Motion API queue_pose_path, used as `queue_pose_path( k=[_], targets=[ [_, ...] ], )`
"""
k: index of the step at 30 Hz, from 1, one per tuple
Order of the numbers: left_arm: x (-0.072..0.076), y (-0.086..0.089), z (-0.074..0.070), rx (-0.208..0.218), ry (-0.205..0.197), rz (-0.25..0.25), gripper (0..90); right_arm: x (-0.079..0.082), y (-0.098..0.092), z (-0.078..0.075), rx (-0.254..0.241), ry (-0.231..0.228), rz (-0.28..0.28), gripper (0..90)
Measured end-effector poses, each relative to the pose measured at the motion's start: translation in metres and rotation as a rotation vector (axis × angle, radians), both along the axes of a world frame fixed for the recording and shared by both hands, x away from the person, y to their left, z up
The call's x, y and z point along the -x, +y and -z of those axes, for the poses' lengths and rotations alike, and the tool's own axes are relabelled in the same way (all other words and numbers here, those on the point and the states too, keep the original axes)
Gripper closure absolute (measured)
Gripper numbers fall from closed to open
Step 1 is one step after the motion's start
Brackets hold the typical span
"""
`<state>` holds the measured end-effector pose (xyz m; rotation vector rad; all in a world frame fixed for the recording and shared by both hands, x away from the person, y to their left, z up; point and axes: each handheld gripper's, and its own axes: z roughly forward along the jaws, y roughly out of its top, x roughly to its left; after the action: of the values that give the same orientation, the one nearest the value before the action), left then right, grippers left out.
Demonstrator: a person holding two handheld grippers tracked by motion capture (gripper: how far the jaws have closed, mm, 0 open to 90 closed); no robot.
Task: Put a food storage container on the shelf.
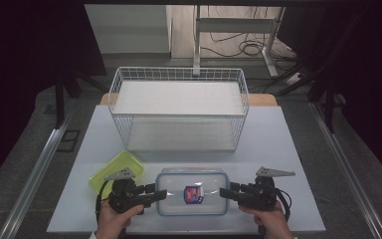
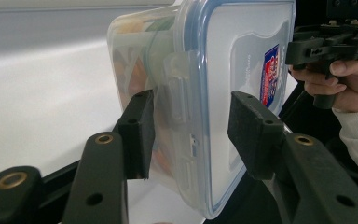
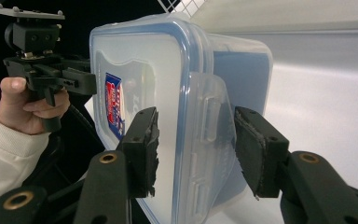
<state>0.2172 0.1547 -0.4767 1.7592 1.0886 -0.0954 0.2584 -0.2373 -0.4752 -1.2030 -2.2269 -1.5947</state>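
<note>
The clear lidded food box [image 1: 192,191] sits at the lower centre of the frame on the worktop [image 1: 288,149]. The left tool [image 1: 155,195] and right tool [image 1: 227,193] each straddle an end latch, jaws half-spread, not visibly pressing. A clean lift likely needs both clamping evenly, level.

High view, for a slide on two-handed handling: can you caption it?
Left gripper and right gripper bracket the ends of a clear lidded container, before a white wire basket.
</note>
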Motion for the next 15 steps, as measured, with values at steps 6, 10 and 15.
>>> queue_pose_path(
  k=[6,10,15],
  targets=[
    [-0.003,0.002,-0.014,-0.008,-0.028,-0.003,52.2,-0.002,0.001,-0.008,-0.011,-0.019,0.0,51.7],
    [-0.006,0.007,-0.029,-0.004,-0.061,-0.013,52.4,-0.007,0.005,-0.022,-0.035,-0.05,-0.003,51.9],
    [-0.01,0.008,-0.039,0.004,-0.075,-0.012,52.4,-0.01,0.006,-0.032,-0.038,-0.08,-0.009,52.1]
  ],
)
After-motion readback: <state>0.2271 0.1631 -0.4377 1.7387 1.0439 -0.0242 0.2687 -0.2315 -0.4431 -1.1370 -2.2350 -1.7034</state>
